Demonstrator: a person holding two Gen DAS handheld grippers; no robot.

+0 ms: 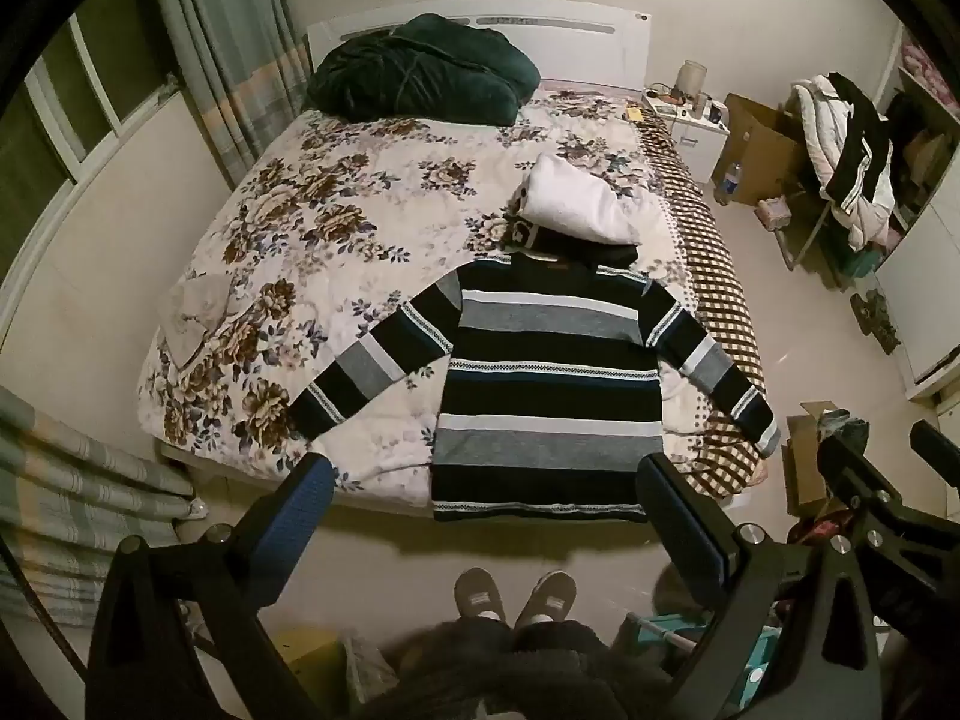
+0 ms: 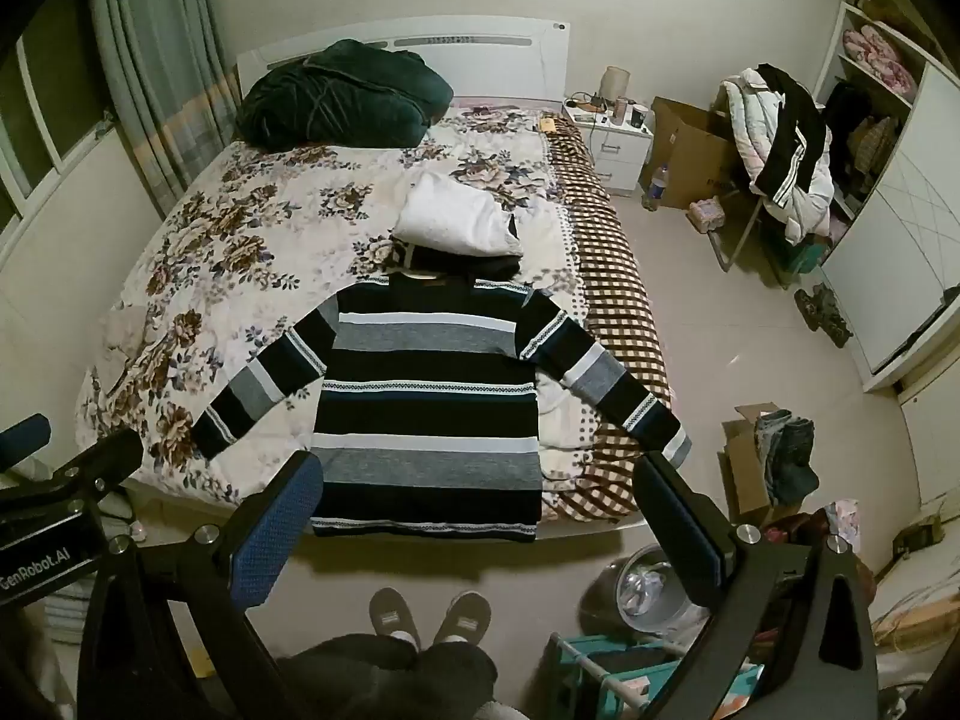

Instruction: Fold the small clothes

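Note:
A striped sweater (image 1: 540, 384) in black, grey and white lies flat on the bed, sleeves spread out, hem hanging at the near bed edge; it also shows in the right wrist view (image 2: 426, 408). My left gripper (image 1: 486, 510) is open and empty, held above the floor in front of the hem. My right gripper (image 2: 480, 516) is open and empty too, at the same height beside it. Each gripper shows at the edge of the other's view.
A folded white garment (image 1: 576, 204) on dark clothes lies behind the sweater's collar. A dark green blanket (image 1: 420, 69) sits at the headboard. The flowered bedspread (image 1: 288, 228) covers the bed. Cardboard boxes (image 2: 750, 468), a clothes-laden chair (image 2: 780, 144) and a basin (image 2: 648, 588) stand on the floor at right. My slippered feet (image 1: 516, 594) are below.

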